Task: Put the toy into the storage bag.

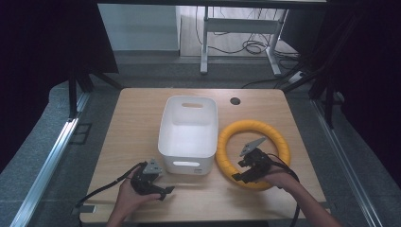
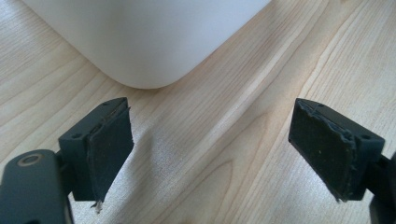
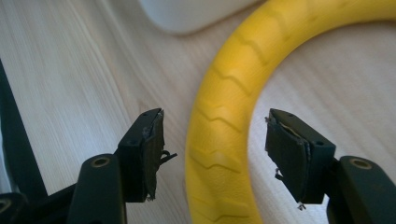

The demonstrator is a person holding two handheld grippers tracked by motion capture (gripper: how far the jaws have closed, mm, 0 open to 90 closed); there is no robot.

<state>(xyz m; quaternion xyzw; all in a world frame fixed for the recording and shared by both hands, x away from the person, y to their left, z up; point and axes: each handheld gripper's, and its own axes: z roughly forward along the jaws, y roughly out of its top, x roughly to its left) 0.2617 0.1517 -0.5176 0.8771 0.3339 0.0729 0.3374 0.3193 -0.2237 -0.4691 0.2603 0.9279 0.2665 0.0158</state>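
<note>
Your right gripper [image 3: 215, 154] hangs low with jaws spread astride the yellow ring [image 3: 224, 116]; your left gripper [image 2: 210, 149], spread too, points at the white bin [image 2: 149, 37].

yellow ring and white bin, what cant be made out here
- Yellow ring: its near arc in the high view is covered by the right gripper and hand.
- Yellow ring's far side in the right gripper view: cut off by the top and right edges.
- White bin in the left gripper view: just one lower corner is in frame, the rest cut by the top edge.
</note>
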